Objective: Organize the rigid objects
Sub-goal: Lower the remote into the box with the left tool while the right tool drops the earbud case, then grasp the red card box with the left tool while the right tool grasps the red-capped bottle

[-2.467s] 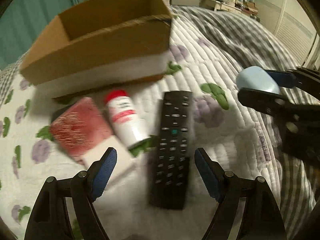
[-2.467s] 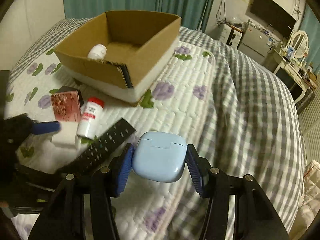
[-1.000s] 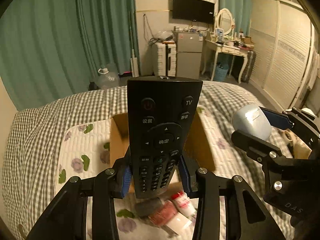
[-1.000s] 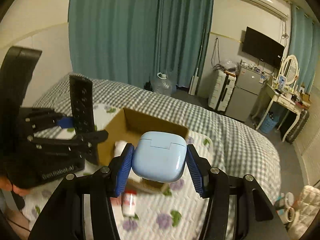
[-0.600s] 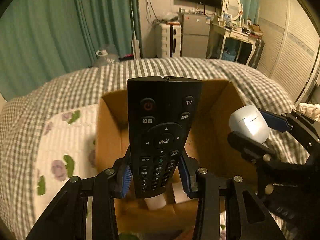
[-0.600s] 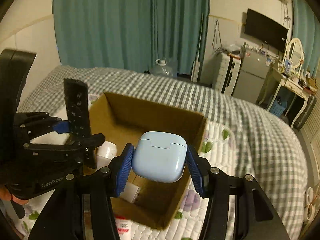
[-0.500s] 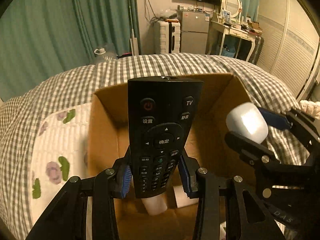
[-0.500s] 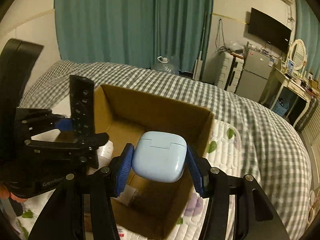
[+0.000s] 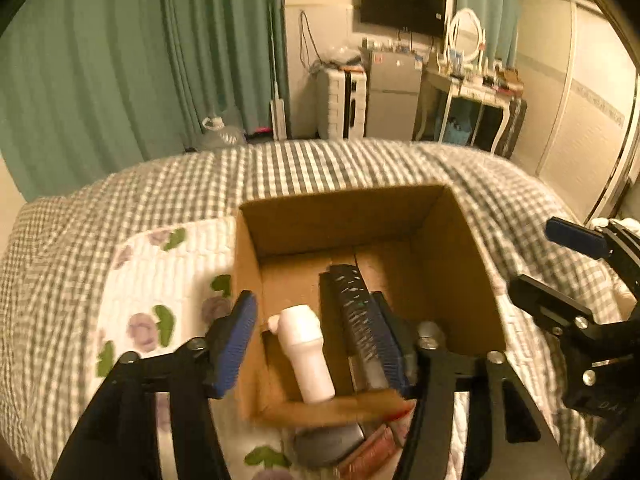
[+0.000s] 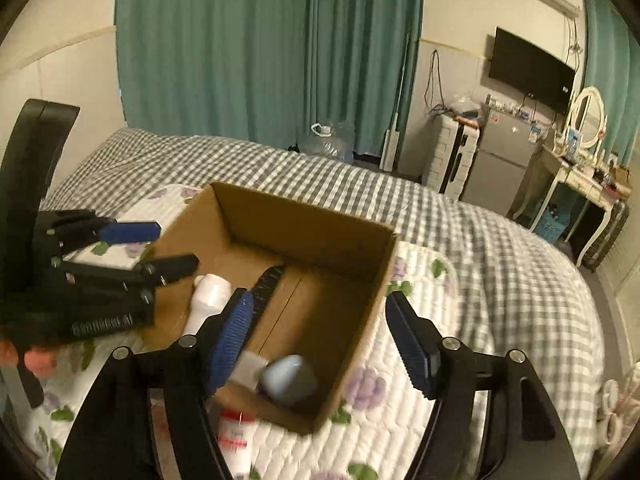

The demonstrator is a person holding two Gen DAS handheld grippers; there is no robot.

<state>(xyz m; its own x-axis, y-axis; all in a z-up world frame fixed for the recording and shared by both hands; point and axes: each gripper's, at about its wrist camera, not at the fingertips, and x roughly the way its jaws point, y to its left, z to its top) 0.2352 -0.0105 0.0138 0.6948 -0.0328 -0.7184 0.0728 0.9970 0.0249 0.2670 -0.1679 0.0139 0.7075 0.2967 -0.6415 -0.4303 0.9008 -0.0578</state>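
Both claws, left claw and right claw, gape apart, gripping nothing. Blurred at lower centre, the blue earbud case and remote lie inside the cardboard box on the checked bed; teal curtains behind.

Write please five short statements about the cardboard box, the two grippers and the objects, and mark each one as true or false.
1. The left gripper is open and holds nothing. True.
2. The black remote control lies on the quilt outside the cardboard box. False: it is inside the box.
3. The light blue earbud case is in the box. True.
4. The right gripper is shut on the earbud case. False: it is open and empty.
5. The white bottle is in the box beside the remote. True.
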